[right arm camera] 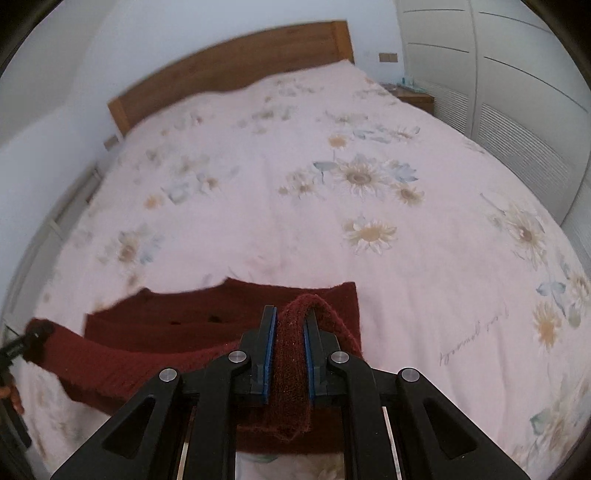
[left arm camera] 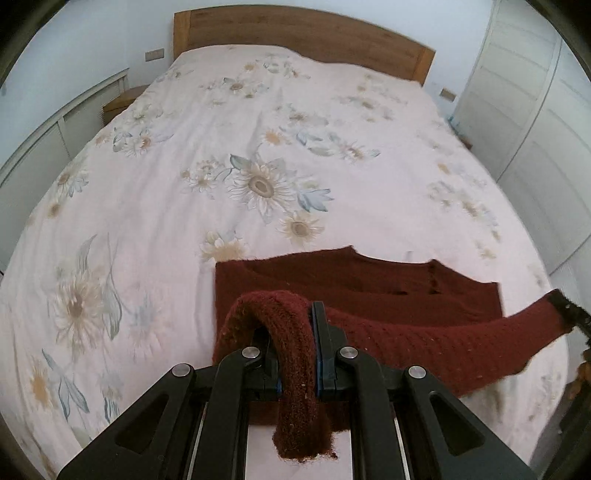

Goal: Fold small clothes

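A wide bed (left arm camera: 207, 122) with a pale flowered cover and a wooden headboard (left arm camera: 295, 33) fills the room, white cupboard doors (right arm camera: 509, 96) along one side. Near the foot of it lies a dark red knitted garment (left arm camera: 354, 284), its upper part flat on the cover. The left gripper (left arm camera: 295, 332) is clamped on one bunched fold of its near edge and the right gripper (right arm camera: 290, 332) on another, the stretch between them lifted off the bed.
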A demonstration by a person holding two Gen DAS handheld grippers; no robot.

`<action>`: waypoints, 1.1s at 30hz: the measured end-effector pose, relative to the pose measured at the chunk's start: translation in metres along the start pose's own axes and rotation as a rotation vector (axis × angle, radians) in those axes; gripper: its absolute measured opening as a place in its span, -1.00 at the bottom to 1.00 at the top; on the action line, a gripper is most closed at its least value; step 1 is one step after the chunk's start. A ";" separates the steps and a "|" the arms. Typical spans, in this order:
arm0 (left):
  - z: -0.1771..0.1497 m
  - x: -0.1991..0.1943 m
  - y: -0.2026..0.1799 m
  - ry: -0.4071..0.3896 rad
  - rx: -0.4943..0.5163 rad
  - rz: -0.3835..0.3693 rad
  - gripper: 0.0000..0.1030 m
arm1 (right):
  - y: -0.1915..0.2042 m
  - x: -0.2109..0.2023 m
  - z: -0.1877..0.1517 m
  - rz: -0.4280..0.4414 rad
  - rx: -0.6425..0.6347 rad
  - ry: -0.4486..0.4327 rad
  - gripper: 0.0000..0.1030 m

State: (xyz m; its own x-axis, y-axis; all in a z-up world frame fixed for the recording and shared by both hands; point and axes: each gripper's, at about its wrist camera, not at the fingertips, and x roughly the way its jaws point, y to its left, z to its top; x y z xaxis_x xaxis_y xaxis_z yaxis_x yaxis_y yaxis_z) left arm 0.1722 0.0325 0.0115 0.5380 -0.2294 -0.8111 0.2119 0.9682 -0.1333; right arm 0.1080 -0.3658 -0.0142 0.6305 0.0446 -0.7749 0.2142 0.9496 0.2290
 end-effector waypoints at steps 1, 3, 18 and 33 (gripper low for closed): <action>0.002 0.011 -0.001 0.010 0.010 0.015 -0.82 | 0.002 0.012 0.000 -0.011 -0.006 0.023 -0.75; 0.000 0.029 -0.003 0.024 0.036 0.054 -0.80 | 0.003 0.032 -0.006 -0.023 -0.006 0.066 -0.75; -0.012 0.077 0.001 0.118 -0.022 0.139 0.33 | 0.003 0.051 -0.013 -0.054 -0.008 0.080 0.06; -0.016 0.045 -0.041 0.046 0.086 0.061 0.98 | 0.038 0.026 -0.029 -0.088 -0.164 0.029 0.99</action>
State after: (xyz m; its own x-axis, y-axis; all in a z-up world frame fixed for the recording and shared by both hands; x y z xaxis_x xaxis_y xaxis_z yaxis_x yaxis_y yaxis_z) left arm 0.1744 -0.0159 -0.0284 0.5143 -0.1639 -0.8418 0.2500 0.9676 -0.0356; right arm 0.1112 -0.3195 -0.0428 0.5921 -0.0338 -0.8052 0.1413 0.9880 0.0625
